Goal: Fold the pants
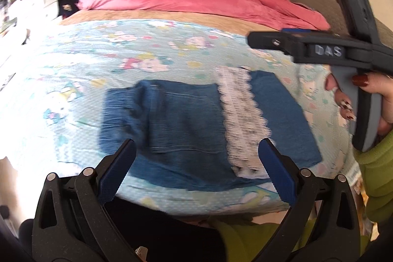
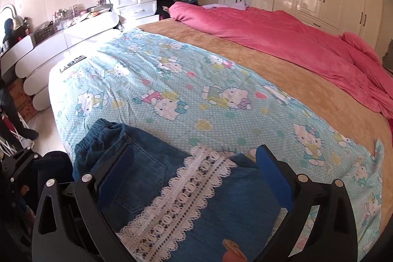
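One pair of small blue denim pants (image 1: 186, 124), crossed by a white lace band (image 1: 242, 122), is seen lying flat in a compact, already doubled shape near the front edge of a bed covered by a cartoon-print sheet (image 1: 103, 50). The left gripper (image 1: 196, 171) and the right gripper (image 2: 194, 181) are held above it with jaws spread wide and nothing between them. The fabric is judged light, soft and limp, the lace delicate; a hold is best taken at the thick elastic waistband (image 2: 98, 131) or a folded edge.
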